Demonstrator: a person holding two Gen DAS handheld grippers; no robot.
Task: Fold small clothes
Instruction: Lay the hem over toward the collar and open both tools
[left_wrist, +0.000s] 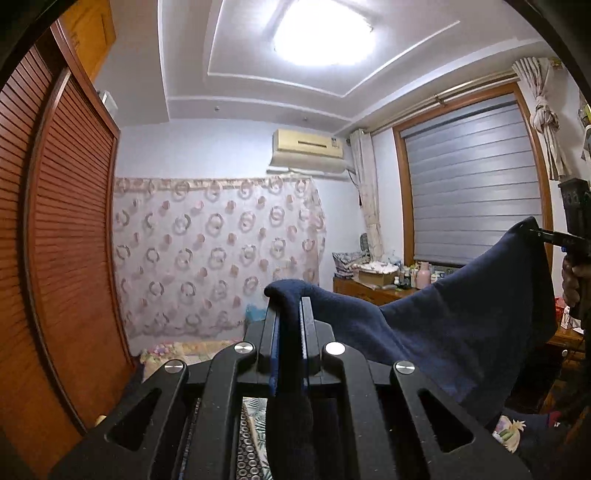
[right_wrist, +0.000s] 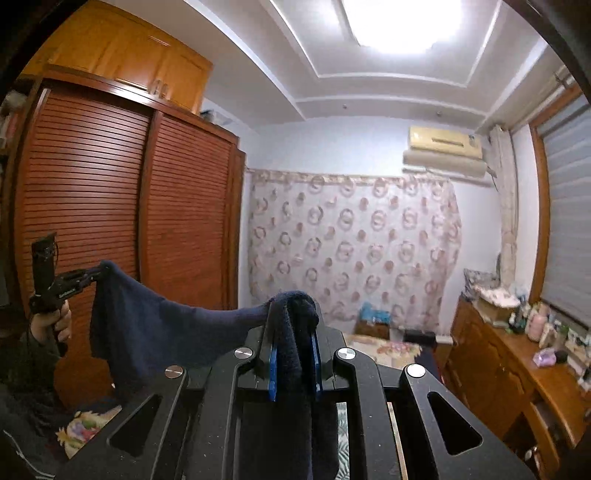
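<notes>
- Jaws of the left gripper (left_wrist: 290, 306): clamped on one corner of the dark navy fleece garment (left_wrist: 443, 325).
- Right gripper (right_wrist: 293, 306): pinching the opposite corner; garment hangs airborne between both.
- Risk: uneven pulling could slip a corner free over the floral bedspread (right_wrist: 384, 350).

The right gripper (right_wrist: 293, 314) pinches one corner of a dark blue cloth (right_wrist: 155, 325), which hangs stretched to the left gripper (right_wrist: 96, 272), held up in a hand (right_wrist: 51, 321) before the wooden wardrobe (right_wrist: 122, 192) at far left.
</notes>
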